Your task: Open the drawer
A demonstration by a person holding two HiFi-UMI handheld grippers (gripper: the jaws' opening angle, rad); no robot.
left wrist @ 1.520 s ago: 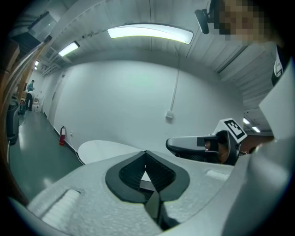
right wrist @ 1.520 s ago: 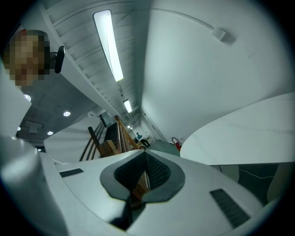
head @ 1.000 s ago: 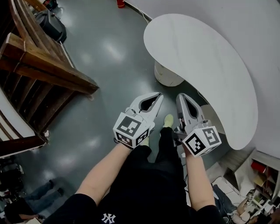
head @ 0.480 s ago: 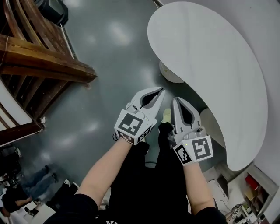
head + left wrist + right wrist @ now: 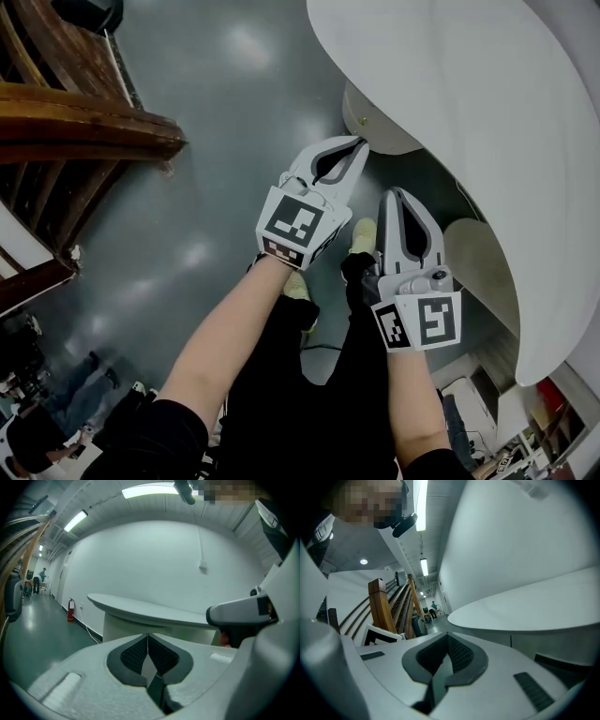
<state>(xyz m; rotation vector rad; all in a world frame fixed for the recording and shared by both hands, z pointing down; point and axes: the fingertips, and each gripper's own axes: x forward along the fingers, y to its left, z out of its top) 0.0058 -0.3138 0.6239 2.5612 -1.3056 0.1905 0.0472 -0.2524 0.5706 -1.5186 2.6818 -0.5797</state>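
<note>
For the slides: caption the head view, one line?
Left gripper and right gripper, both shut and empty, side by side near a curved white table.

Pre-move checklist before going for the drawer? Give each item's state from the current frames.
1. Left gripper empty: ok, jaws together, nothing between them.
2. Right gripper empty: ok, jaws together, nothing between them.
3. Jaws open for a grasp: not ok, both shut.
4. Drawer located: cannot tell, no view plainly shows one.
5. Grippers clear of the white table: ok, neither touches it.
</note>
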